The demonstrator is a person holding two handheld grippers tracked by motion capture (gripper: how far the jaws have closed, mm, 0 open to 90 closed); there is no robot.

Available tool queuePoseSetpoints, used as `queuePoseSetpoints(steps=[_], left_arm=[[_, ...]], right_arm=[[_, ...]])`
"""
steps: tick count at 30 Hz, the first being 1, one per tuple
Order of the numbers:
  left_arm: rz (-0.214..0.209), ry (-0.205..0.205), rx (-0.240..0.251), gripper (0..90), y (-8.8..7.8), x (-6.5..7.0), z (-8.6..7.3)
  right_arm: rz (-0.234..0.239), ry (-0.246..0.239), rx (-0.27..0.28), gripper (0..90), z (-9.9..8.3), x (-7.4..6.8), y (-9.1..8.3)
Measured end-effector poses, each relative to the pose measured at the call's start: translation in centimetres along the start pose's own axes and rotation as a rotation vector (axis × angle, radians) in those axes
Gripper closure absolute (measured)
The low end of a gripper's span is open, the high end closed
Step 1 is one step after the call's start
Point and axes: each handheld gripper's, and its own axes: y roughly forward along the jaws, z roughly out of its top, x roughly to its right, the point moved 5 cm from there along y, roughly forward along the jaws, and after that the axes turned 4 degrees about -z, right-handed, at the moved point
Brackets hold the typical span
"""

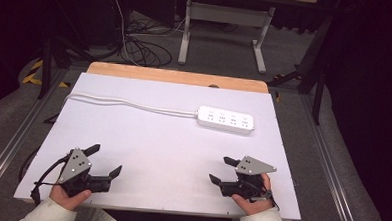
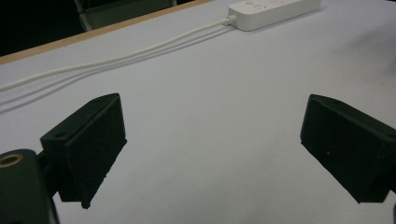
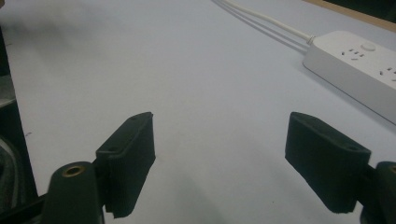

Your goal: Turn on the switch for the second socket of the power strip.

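Note:
A white power strip [image 1: 226, 120] lies flat at the back right of the white table top [image 1: 157, 139], and its white cable [image 1: 129, 104] runs left to the table's far left edge. My left gripper [image 1: 104, 159] rests low at the front left, held in a hand, jaws wide open and empty. My right gripper [image 1: 221, 169] sits at the front right, also open with nothing between its jaws. The left gripper view shows the power strip [image 2: 273, 10] far ahead and its cable [image 2: 116, 58]. In the right gripper view the power strip [image 3: 359, 70] lies ahead to the right.
A wooden strip [image 1: 178, 76] borders the table's far edge. Beyond it stand a white metal frame [image 1: 222, 29] and loose cables [image 1: 141, 48] on the grey floor. Dark stands flank the table.

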Motion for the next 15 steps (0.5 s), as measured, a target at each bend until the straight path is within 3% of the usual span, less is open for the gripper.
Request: queuePoseSetpoints(steps=[6,15], left_arm=[[-0.008,-0.021,0.002,7.0,-0.1,0.08,0.15],[0.028,0.028,-0.003,7.0,-0.13,0.1,0.16]], right_arm=[[0.0,-0.005,0.001,25.0,0.02,-0.07,-0.05],[0.003,-0.005,0.002,25.5,0.17,-0.12,-0.06]])
